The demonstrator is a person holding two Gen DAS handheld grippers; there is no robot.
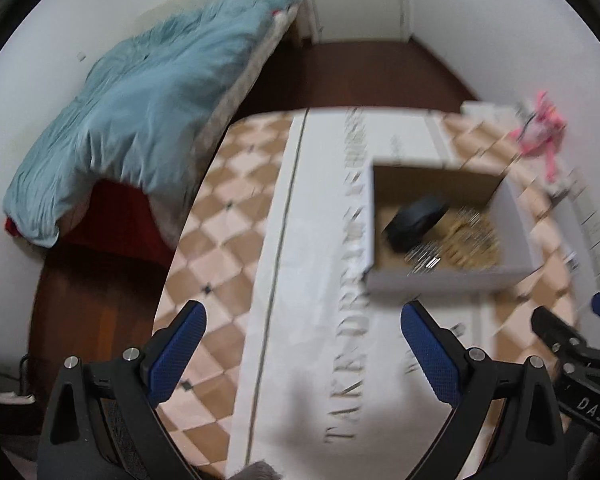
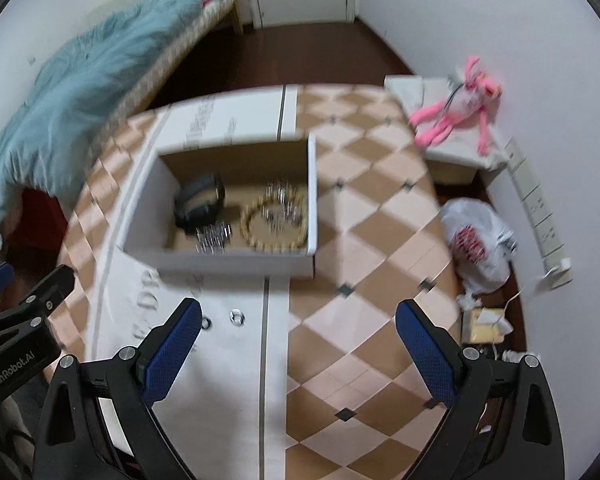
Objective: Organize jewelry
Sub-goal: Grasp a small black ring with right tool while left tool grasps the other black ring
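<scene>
Two black grippers with blue textured finger pads hang above a table covered in a tan-and-cream checkered cloth (image 2: 364, 216), and both are spread wide with nothing between their fingers. Far to the left, seen from either wrist, a rumpled light-blue blanket (image 1: 140, 112) droops over the edge of a bed against the white wall. Next comes the left gripper (image 1: 302, 330), poised over a white cloth runner (image 1: 320, 320) printed with grey capital letters that lies along the checkered cloth. Further right sits the open white cardboard box with a brown inside (image 2: 310, 200), resting partly on that runner; in it a black watch-like band (image 2: 200, 204) lies at the left, a small heap of silvery metal pieces (image 2: 212, 238) just in front of it, and a ring of gold-coloured beads (image 2: 274, 222) at the right against the box wall, with more silvery pieces inside the ring, too blurred to identify. In front of the box, on the runner, two small rings (image 2: 236, 316) lie near the left finger of the right gripper (image 2: 298, 328). Right of the table, a pink plush toy (image 2: 460, 108) lies on a white ledge, and below it a white plastic bag with red print (image 2: 478, 240) sits on the dark floor.
</scene>
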